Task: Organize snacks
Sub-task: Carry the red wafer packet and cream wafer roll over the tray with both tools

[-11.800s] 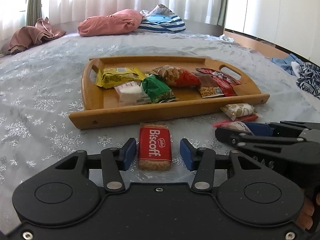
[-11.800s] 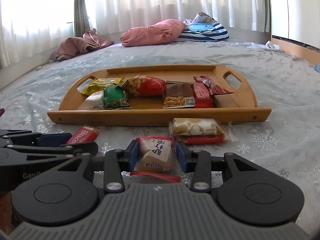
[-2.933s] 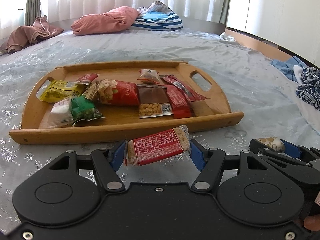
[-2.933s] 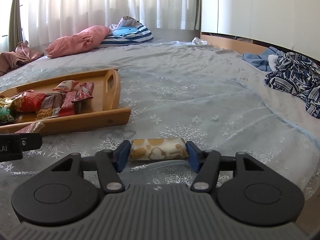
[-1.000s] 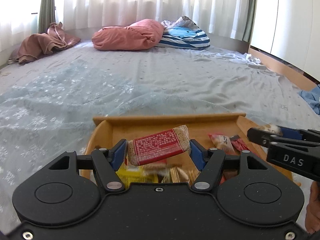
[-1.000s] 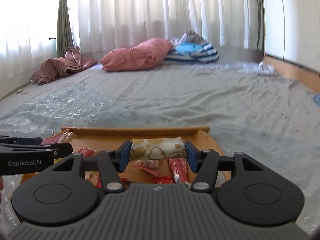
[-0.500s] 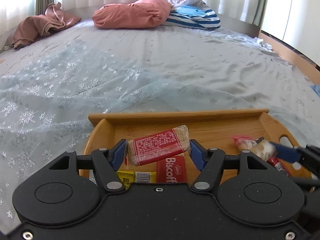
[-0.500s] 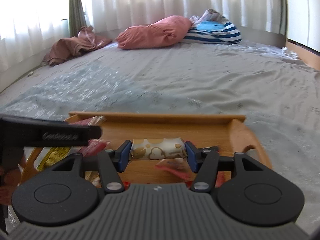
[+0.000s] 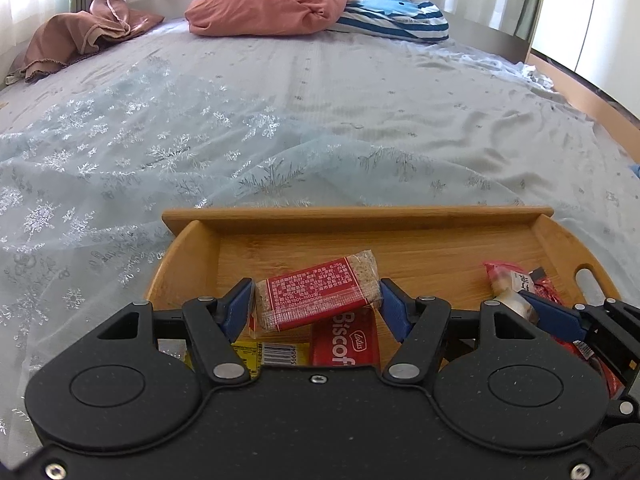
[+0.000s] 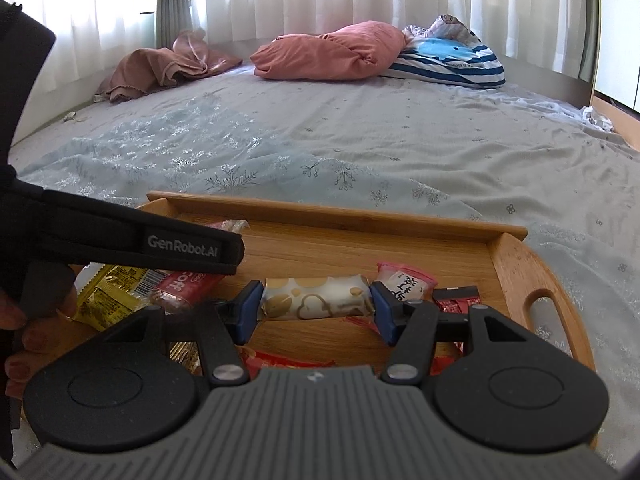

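Note:
My left gripper (image 9: 316, 304) is shut on a red biscuit packet (image 9: 318, 294), held tilted just above the left part of the wooden tray (image 9: 360, 216). Beneath it lie a red Biscoff packet (image 9: 346, 340) and a yellow packet (image 9: 272, 354). My right gripper (image 10: 314, 306) is shut on a white sweet with gold hearts (image 10: 316, 298) over the tray's (image 10: 516, 264) middle. A pink-and-white snack (image 10: 406, 280) and red wrappers (image 10: 288, 360) lie around it. In the right wrist view the left gripper's finger (image 10: 120, 240) crosses over a yellow packet (image 10: 108, 292) and the Biscoff packet (image 10: 182, 284).
The tray rests on a bed with a pale snowflake cover (image 9: 160, 140). A pink pillow (image 9: 272, 4), a striped blue cushion (image 9: 396, 12) and brown cloth (image 9: 84, 32) lie at the far end. A person's hand (image 10: 24, 332) grips the left tool. A wooden bed edge (image 9: 580, 84) runs on the right.
Both grippers have sunk toward the tray and tipped downward, each holding its snack; more of the tray floor and its packets shows now.

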